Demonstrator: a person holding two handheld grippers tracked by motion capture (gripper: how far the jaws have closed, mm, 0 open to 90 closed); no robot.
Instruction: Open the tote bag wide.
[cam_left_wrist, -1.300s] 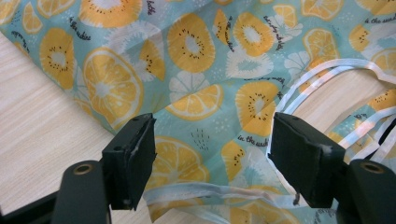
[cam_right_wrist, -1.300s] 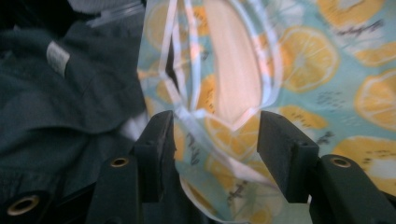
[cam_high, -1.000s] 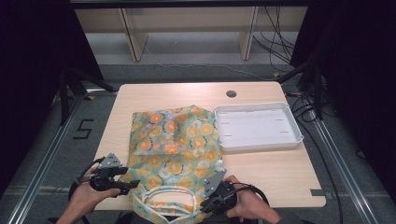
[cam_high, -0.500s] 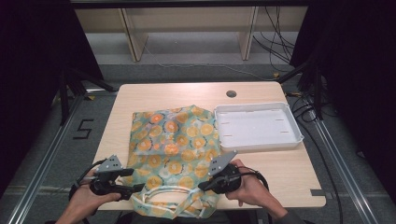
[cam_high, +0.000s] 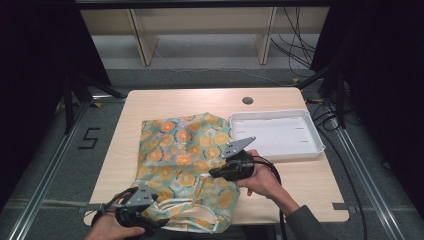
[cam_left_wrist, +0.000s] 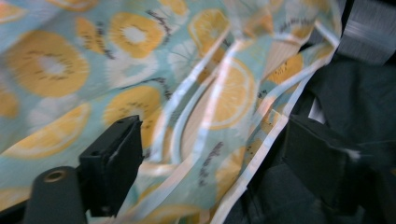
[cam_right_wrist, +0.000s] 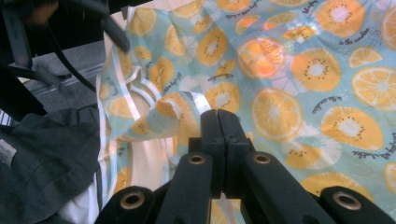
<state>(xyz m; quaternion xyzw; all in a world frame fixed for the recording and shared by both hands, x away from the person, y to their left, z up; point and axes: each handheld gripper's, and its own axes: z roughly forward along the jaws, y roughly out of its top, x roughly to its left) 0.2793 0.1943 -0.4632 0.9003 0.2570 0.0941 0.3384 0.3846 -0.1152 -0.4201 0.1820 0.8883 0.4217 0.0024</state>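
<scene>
A: Where is the cloth right now?

B: The orange-slice patterned cloth (cam_high: 182, 160) lies on the tabletop (cam_high: 165, 102), spread from about the middle toward the near edge. Its near hem, with pale trim, hangs over that near edge.

A: And the right gripper?

B: The right gripper (cam_high: 214, 173) sits over the near right part of the cloth, held in the person's right hand (cam_high: 260, 180). In the right gripper view its 2 black jaws are pressed together, and a fold of the cloth (cam_right_wrist: 187, 107) is caught at their tips, so it is pinching the cloth. That corner looks lifted and folded over toward the middle.

A: What about the left one?

B: The left gripper (cam_high: 152, 227) is at the near left edge of the tabletop, in the person's left hand (cam_high: 107, 231). Its jaws are spread apart and have just been opening. In the left gripper view the trimmed hem of the cloth (cam_left_wrist: 210, 121) hangs between the 2 jaws, but the pads do not press on it. That view is blurred, so I cannot tell whether the cloth brushes 1 of the jaws.

A: Anything else on the tabletop?

B: A white tray (cam_high: 310, 132) stands at the right, far side, just beside the cloth's right edge. A small dark round hole (cam_high: 247, 100) sits in the tabletop beyond the tray.

A: Are the 2 grippers close to each other?

B: No, they are well apart: the right one farther in and to the right, the left one near the edge.
</scene>
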